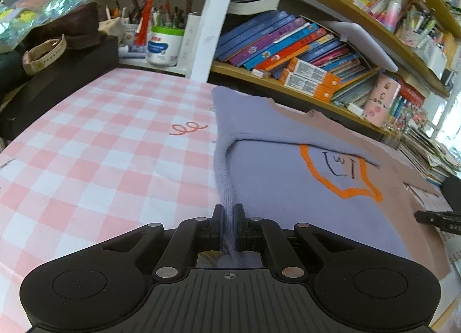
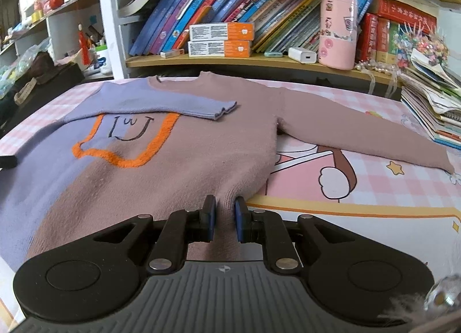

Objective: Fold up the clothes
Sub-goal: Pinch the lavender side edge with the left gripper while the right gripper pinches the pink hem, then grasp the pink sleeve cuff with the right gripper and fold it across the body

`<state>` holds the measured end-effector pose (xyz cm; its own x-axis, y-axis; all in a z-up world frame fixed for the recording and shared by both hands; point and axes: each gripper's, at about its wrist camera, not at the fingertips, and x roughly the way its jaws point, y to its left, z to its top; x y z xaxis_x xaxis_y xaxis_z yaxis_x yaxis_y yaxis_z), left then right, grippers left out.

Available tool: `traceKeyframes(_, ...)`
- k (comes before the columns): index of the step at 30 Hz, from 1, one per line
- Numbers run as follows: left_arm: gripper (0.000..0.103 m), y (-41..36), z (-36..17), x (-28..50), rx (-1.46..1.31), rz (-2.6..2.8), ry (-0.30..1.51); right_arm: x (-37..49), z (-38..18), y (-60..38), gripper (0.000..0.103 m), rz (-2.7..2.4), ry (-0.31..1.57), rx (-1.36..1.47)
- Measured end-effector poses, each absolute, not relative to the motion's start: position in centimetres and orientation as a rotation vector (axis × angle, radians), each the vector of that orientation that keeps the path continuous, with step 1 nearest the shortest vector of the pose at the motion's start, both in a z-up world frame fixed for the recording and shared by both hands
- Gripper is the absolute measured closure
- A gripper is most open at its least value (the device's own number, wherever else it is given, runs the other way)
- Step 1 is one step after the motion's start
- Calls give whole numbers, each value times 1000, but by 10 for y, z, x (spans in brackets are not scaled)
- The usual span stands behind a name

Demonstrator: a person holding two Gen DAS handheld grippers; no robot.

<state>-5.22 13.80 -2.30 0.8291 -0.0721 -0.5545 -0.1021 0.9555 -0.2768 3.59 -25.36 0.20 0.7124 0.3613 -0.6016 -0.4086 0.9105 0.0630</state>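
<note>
The sweater (image 2: 178, 165) is lying flat on the tabletop (image 1: 95, 142), soft and floppy-looking, so both the left gripper (image 1: 229, 212) and right gripper (image 2: 225, 206) are clamping their jaws on its thick hem at 6 o'clock, which I'm guessing is gripping best.

Premises: a lived-in home study or child's room. A wooden bookshelf (image 2: 259, 60) packed with children's books (image 2: 184, 16) runs behind the surface; a pink checked cloth (image 1: 100, 137) covers it, and a pen pot (image 1: 162, 44) stands left of the shelf.
</note>
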Motion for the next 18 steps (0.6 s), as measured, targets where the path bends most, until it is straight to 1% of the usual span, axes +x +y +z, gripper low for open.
traceKeyframes(5,97,137,-21,-52,-282,21,593,35,2,-252,90,437,649,-78)
traceKeyframes(8,94,138,-17,-57,-279,60,556,35,2,-253,89,437,650,-78)
traceKeyframes(9,92,136,-11,-60,-265,75,523,35,3,-253,85,432,645,-79)
traceKeyframes(10,91,134,-5,-64,-248,89,490,34,5,-254,77,428,638,-79)
traceKeyframes(11,85,132,0,-68,-232,103,457,34,6,-255,73,422,627,-78)
traceKeyframes(12,76,130,6,-72,-215,117,424,34,8,-257,70,419,617,-76)
traceKeyframes(13,71,125,10,-73,-191,100,404,34,10,-258,70,416,609,-71)
traceKeyframes(14,58,119,13,-72,-168,69,401,35,11,-260,69,412,603,-64)
traceKeyframes(15,42,112,15,-70,-144,37,398,36,13,-262,66,406,599,-58)
traceKeyframes(17,33,97,14,-65,-97,-43,411,38,15,-266,60,388,590,-51)
traceKeyframes(18,32,89,12,-63,-73,-88,417,38,17,-269,55,374,585,-54)
